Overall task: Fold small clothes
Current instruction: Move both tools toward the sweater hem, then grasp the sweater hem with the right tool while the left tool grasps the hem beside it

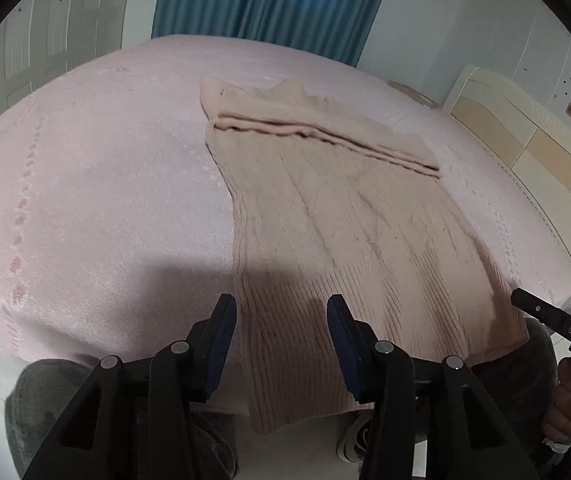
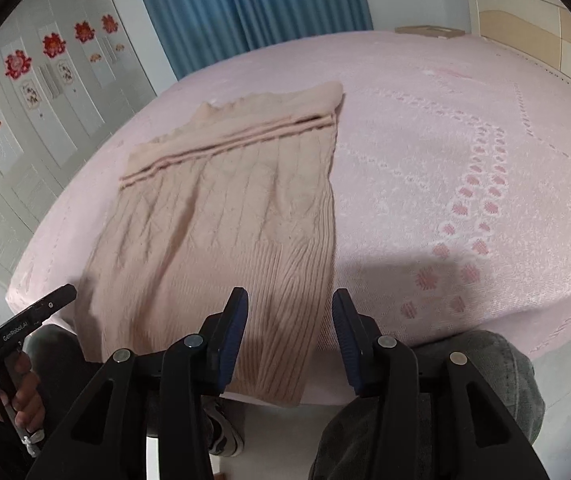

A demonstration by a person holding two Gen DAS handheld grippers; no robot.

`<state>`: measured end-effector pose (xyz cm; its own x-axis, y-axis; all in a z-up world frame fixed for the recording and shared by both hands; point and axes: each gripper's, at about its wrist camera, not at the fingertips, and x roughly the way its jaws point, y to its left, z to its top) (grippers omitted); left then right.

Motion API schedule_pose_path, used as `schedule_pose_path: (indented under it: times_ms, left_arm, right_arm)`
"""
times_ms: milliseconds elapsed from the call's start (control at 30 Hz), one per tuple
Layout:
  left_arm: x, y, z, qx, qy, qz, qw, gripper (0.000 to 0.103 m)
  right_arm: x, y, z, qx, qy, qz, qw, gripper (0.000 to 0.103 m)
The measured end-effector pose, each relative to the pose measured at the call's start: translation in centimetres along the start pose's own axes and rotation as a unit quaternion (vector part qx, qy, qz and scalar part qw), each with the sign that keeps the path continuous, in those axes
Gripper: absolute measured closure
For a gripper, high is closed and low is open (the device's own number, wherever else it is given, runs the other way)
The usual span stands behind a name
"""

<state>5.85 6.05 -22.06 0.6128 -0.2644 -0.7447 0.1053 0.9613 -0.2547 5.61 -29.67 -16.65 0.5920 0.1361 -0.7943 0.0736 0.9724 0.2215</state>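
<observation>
A beige cable-knit sweater (image 1: 325, 216) lies flat on the pink bedspread (image 1: 85, 184), its sleeves folded across the far end, its ribbed hem hanging over the near bed edge. My left gripper (image 1: 281, 304) hovers open over the hem's left edge, which runs between the jaws; the pads are not pressing on it. In the right wrist view the sweater (image 2: 213, 220) shows its right edge under my right gripper (image 2: 289, 300), which is also open with nothing pinched. One finger of the right gripper (image 1: 537, 308) shows at the left view's right border.
A cream headboard (image 1: 525, 152) stands at the bed's right end. Blue curtains (image 1: 269, 4) hang behind the bed, and wardrobe doors with red flowers (image 2: 17, 64) stand to the left. The person's knees in grey trousers (image 2: 485, 380) and a shoe (image 2: 221, 432) are below the bed edge.
</observation>
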Motion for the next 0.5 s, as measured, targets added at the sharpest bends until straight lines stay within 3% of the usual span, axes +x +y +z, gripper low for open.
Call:
schedule_pose_path:
  times_ms: [200, 333, 367, 400, 433, 467, 500]
  left_arm:
    - [1.3, 0.4, -0.1, -0.01, 0.005, 0.026, 0.9996, 0.058]
    - [1.6, -0.2, -0.1, 0.009, 0.0, 0.043, 0.999, 0.059]
    - [1.6, -0.3, 0.0, 0.012, -0.001, 0.046, 0.9988, 0.063]
    - [1.7, -0.3, 0.1, 0.014, -0.003, 0.048, 0.9988, 0.074]
    - [1.7, -0.2, 0.2, 0.011, -0.006, 0.045, 0.9989, 0.082]
    - [1.7, 0.0, 0.2, 0.006, -0.007, 0.039, 0.9992, 0.093]
    - [1.7, 0.2, 0.3, -0.001, -0.006, 0.029, 0.9996, 0.093]
  right_arm:
    - [2.1, -1.1, 0.2, 0.031, 0.038, 0.001, 0.999, 0.06]
    - [2.5, -1.2, 0.2, 0.032, 0.035, 0.0, 0.999, 0.06]
    - [2.6, -1.0, 0.2, 0.025, 0.033, -0.011, 0.999, 0.063]
    - [2.7, -0.9, 0.3, 0.02, 0.031, -0.017, 0.999, 0.065]
    - [2.8, -0.4, 0.2, 0.009, 0.028, -0.026, 0.999, 0.073]
    - [2.9, -0.2, 0.2, 0.003, 0.028, -0.023, 0.999, 0.088]
    - [3.0, 0.0, 0.3, -0.003, 0.029, -0.017, 0.999, 0.094]
